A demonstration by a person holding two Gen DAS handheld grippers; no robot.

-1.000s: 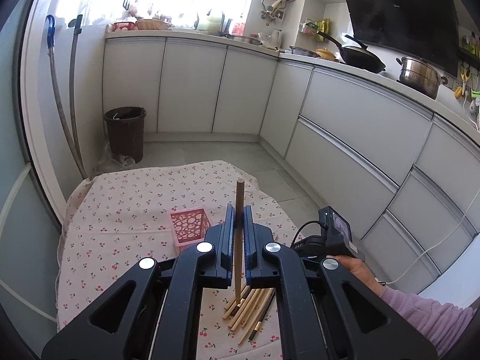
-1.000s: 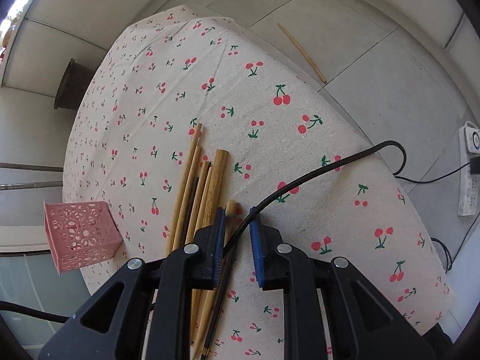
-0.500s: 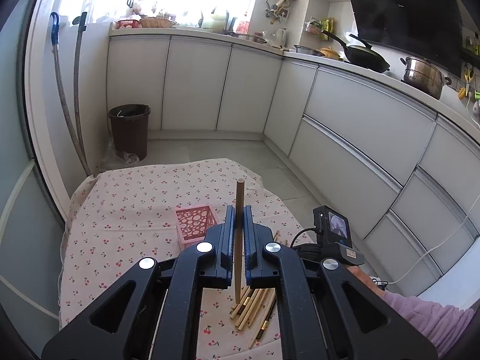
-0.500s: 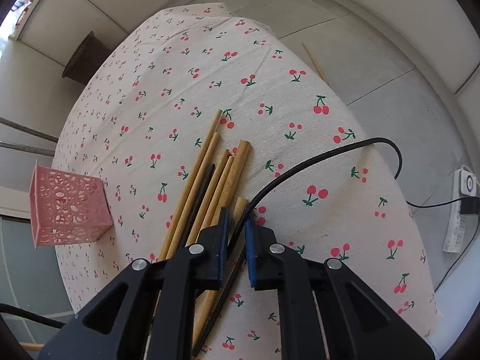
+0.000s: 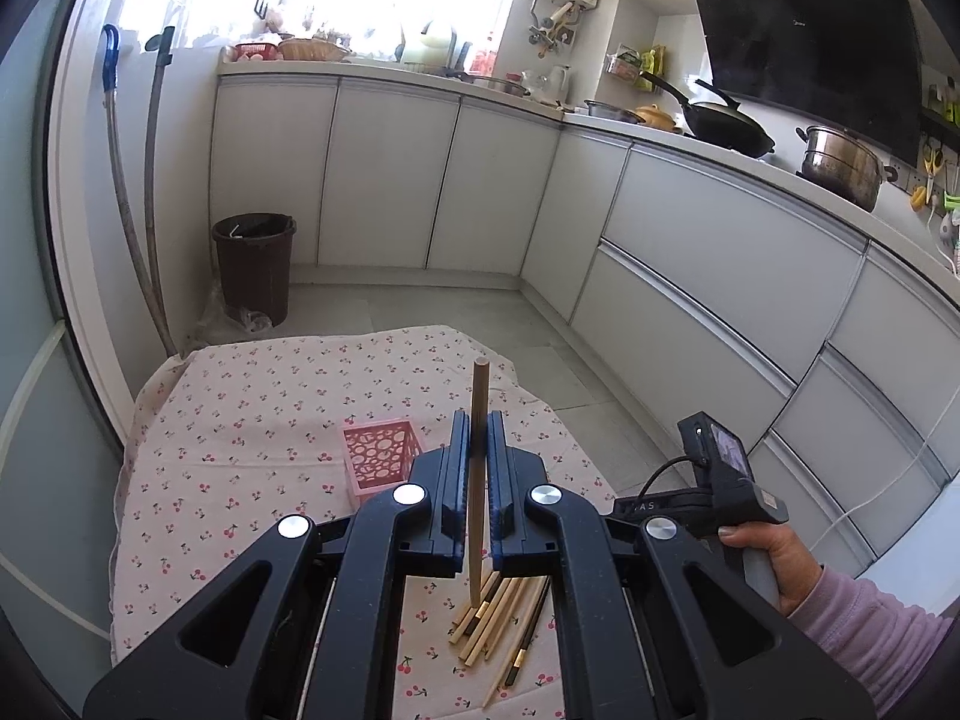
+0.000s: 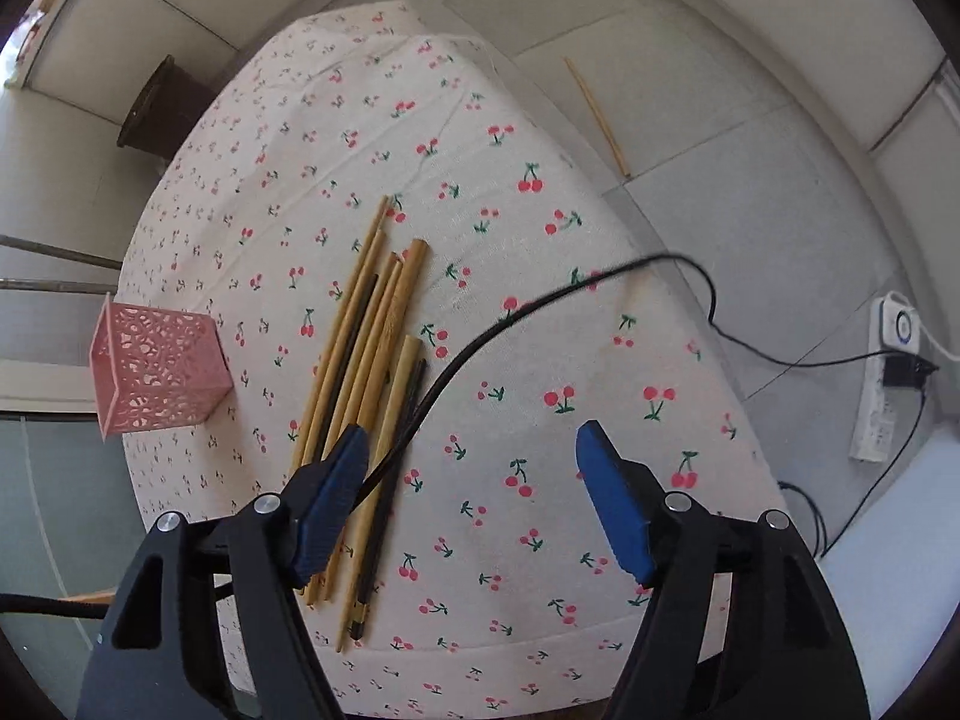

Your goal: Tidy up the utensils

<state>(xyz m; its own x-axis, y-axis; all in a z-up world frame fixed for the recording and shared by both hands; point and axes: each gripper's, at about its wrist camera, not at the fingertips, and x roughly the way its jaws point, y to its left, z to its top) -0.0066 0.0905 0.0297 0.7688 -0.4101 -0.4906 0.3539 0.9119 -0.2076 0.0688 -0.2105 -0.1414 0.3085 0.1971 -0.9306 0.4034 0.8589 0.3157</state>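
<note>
My left gripper [image 5: 478,441] is shut on a single wooden chopstick [image 5: 480,396], which it holds upright above the cherry-print tablecloth [image 5: 240,420]. A pile of wooden and dark chopsticks [image 6: 372,354] lies on the cloth, also seen under the left gripper [image 5: 501,612]. To its left stands a pink perforated basket [image 6: 159,375] [image 5: 381,456]. My right gripper [image 6: 470,450] hangs over the near end of the pile. Its jaws are opening wide and grip nothing. A black cable [image 6: 480,348] runs past its left pad.
One stray chopstick [image 6: 597,111] lies on the tiled floor beyond the table's far edge. A white power strip [image 6: 888,384] sits on the floor at right. A brown bin [image 5: 255,264] and white kitchen cabinets [image 5: 720,252] stand behind the table. A person's hand [image 5: 762,546] holds the right gripper's handle.
The right gripper has risen off the pile and its jaws have gone from nearly shut to wide open. The left gripper still holds the upright chopstick in the same spot.
</note>
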